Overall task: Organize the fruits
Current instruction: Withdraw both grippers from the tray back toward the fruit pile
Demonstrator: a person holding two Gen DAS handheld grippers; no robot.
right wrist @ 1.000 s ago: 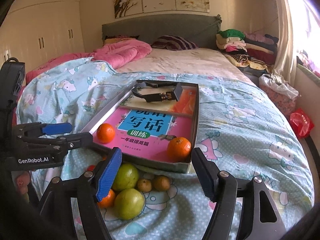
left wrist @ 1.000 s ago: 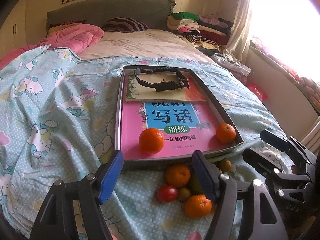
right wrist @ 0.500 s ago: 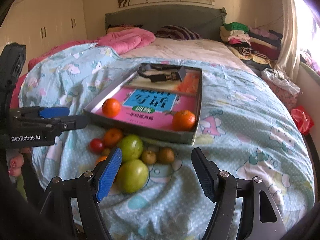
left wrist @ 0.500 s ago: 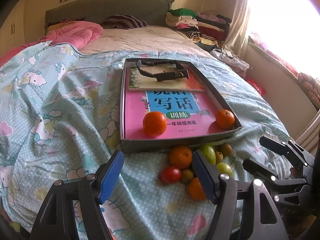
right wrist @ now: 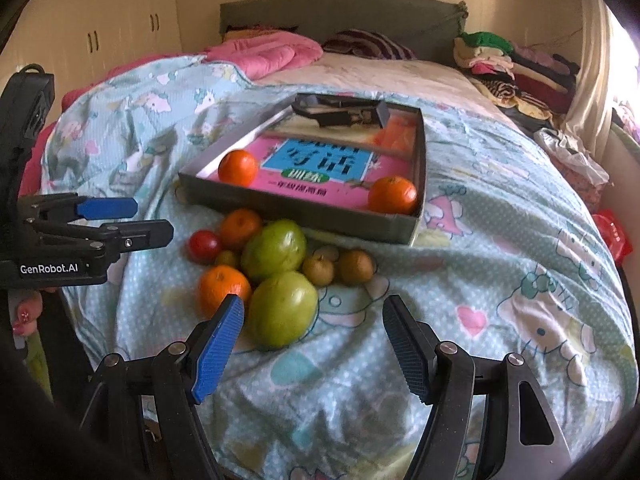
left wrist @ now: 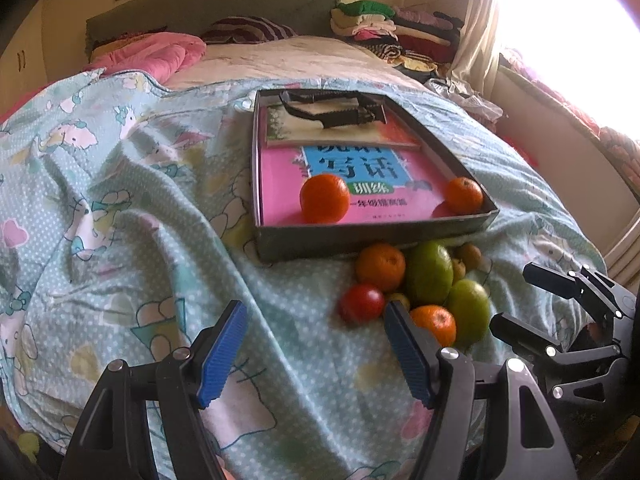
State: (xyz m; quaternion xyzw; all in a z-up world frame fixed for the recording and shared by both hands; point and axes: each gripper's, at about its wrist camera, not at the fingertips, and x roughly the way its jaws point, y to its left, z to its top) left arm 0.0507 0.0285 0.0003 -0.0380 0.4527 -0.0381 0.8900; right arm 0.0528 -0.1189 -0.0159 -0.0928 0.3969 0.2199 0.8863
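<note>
Nearest in the right wrist view, the right hand-held gripper was open with nothing between its blue pads. Just past it, at 12 o'clock, a green fruit lay on the bed's blue quilt. An orange sat touching it at 10 o'clock, and a second green fruit lay behind. A red fruit and small brown fruits were in the same pile.

The left hand-held gripper was open too and held nothing. The pile lay at its 1 o'clock.

Farther off, the tray held two oranges on a pink book.

I think the next job was picking the near green fruit. The pads should go down around its middle, then close softly so it does not roll or bump the orange.
</note>
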